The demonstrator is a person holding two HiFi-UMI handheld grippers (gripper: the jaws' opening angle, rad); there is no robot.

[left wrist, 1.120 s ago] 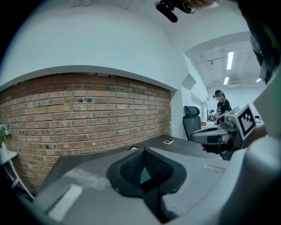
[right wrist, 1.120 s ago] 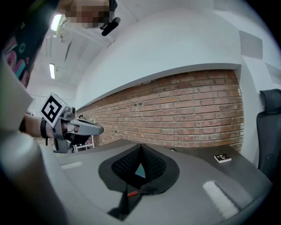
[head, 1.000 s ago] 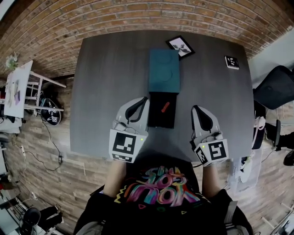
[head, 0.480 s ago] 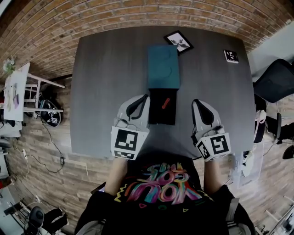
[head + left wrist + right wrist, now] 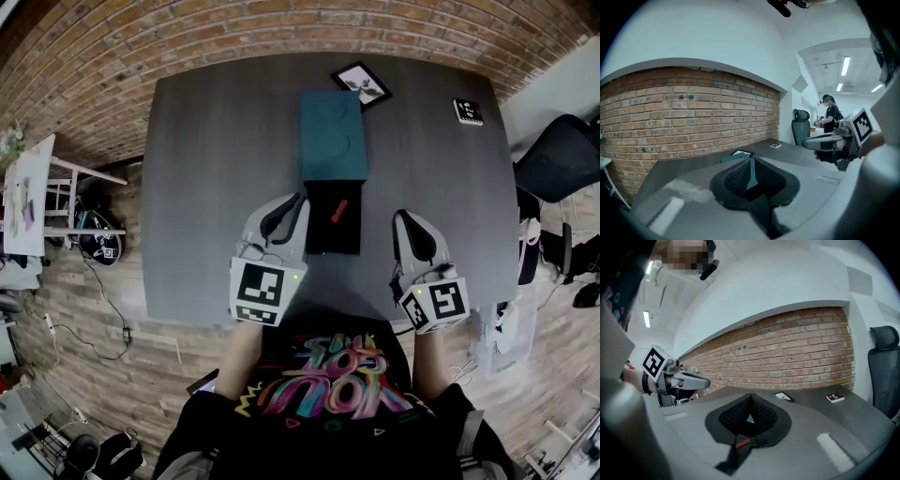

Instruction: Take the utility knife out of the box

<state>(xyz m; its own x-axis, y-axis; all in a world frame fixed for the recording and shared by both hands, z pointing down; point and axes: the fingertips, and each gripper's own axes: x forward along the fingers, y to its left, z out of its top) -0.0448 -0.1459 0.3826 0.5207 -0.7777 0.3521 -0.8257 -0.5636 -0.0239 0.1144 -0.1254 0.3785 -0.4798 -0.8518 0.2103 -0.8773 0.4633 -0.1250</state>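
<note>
- Grey table [image 5: 211,159]: stands against a brick wall, with a person seated at its near edge.
- Black box [image 5: 317,234]: open at mid-table, with a teal lid [image 5: 334,131] lying flat just beyond its far end.
- Red knife [image 5: 338,211]: lies tilted inside the box, in its far half, untouched.
- Left gripper [image 5: 298,200]: just beside the box's left wall. Its jaws are all but closed and have just eased apart by a sliver, with nothing between them.
- Right gripper [image 5: 401,218]: right of the box and apart from it. Its jaws are clenched on nothing.
- Picture frame [image 5: 361,84] and marker card [image 5: 468,111]: near the far edge.
</note>
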